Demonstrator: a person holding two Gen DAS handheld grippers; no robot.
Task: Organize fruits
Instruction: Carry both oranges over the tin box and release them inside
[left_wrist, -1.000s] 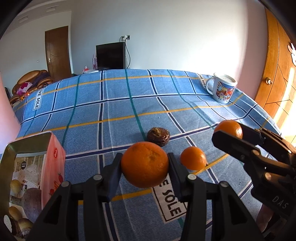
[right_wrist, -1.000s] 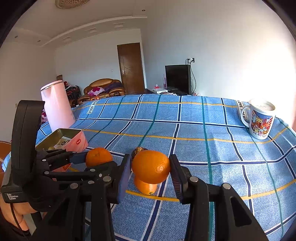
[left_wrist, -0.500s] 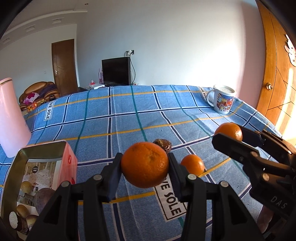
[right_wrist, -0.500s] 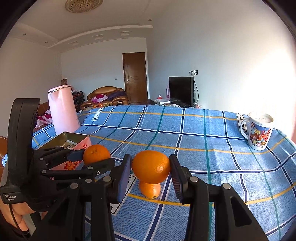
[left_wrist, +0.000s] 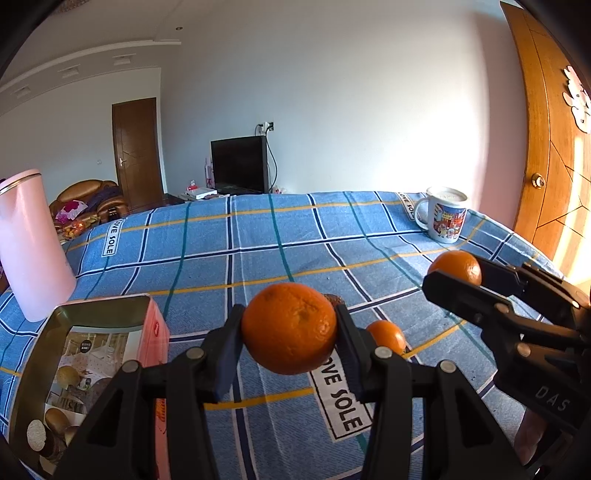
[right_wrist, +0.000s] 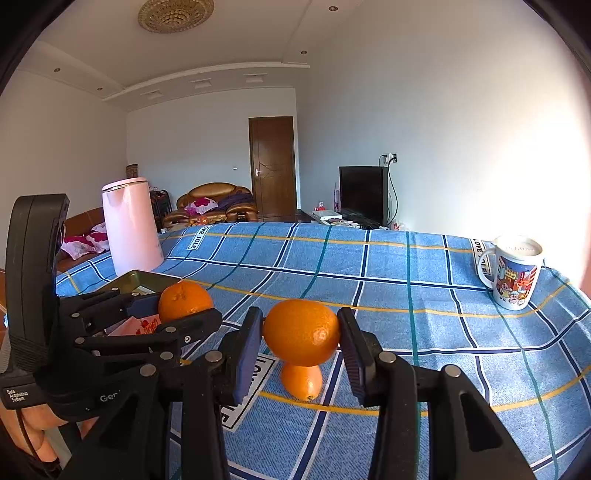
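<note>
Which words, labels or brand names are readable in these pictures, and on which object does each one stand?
"LOVE SOLE": white labels on the blue cloth, partly covered nearest the camera.
"DAS": right gripper body, left wrist view.
"Data Acquisition System": tag on the left gripper, right wrist view.
"Ger": left gripper body, cut off.
Red print on the pink tin: too blurred to read.
Mug: a cartoon picture, no readable words.
</note>
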